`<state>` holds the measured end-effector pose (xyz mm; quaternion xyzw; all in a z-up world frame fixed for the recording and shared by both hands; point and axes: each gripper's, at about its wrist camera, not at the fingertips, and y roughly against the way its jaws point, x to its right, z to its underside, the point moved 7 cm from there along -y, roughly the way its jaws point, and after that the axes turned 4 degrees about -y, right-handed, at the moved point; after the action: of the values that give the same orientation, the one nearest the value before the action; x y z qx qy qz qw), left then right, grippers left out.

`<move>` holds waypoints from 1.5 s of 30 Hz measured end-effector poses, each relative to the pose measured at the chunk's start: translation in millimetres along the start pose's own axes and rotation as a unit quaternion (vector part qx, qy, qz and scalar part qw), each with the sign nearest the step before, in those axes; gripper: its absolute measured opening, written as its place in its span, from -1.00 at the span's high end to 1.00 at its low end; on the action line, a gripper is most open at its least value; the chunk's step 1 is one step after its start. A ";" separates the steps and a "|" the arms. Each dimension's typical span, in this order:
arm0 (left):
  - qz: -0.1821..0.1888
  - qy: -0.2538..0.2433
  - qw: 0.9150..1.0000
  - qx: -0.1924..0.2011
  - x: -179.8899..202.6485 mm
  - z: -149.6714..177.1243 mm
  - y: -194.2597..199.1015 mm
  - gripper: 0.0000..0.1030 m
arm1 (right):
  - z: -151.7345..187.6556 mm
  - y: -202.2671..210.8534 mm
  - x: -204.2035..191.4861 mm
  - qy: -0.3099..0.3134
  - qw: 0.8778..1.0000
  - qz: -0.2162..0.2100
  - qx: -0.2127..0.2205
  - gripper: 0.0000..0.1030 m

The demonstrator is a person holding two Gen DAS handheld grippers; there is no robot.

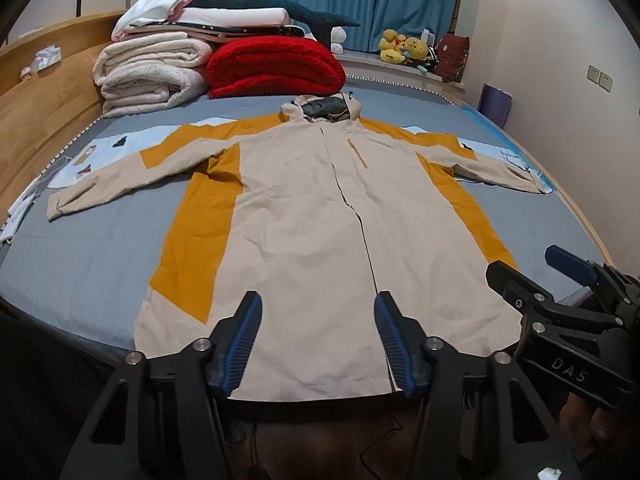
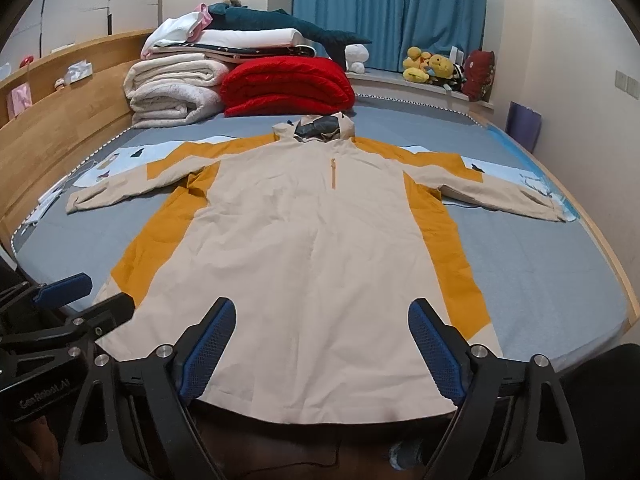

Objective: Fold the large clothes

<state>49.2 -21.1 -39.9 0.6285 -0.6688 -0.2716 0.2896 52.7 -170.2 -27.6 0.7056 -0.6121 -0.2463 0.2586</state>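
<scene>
Jacket (image 1: pixel 304 216) lies flat, front up, sleeves out, on the bed (image 1: pixel 80 264); no fold made yet. We're at the hem w/ left tongs (image 1: pixel 318 344) and right tongs (image 2: pixel 322 354) both apart, holding nothing. Next, probably: grab a sleeve, fold inward.

A beige-and-mustard hooded jacket (image 2: pixel 316 248) lies spread flat, sleeves out, on a grey bed (image 2: pixel 560 276). The right gripper (image 2: pixel 322 316) hangs above its hem, jaws wide apart, beside the left gripper (image 2: pixel 86 298).
</scene>
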 end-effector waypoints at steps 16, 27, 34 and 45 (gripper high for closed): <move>-0.003 0.008 0.999 0.048 -36.2 -83.4 -12.2 0.43 | -52.5 -6.9 24.4 -0.028 0.999 -0.026 0.023 -0.21; -0.020 0.038 0.998 0.047 -140.5 -177.8 -102.2 0.44 | -194.3 -66.6 39.7 -0.018 0.996 -0.027 0.087 0.06; -0.078 0.073 0.994 0.029 -231.5 -200.2 -162.1 0.69 | -267.9 -143.3 17.8 0.012 0.995 -0.064 0.081 0.06; -0.165 0.255 0.952 -0.033 -401.9 -134.3 -220.3 0.70 | -252.3 -242.6 12.1 0.002 0.994 -0.113 -0.008 0.05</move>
<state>314.5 366.5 -126.6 0.7687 -0.4500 -0.1682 0.4222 400.4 -137.8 -1.7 0.7687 -0.5259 -0.2773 0.2359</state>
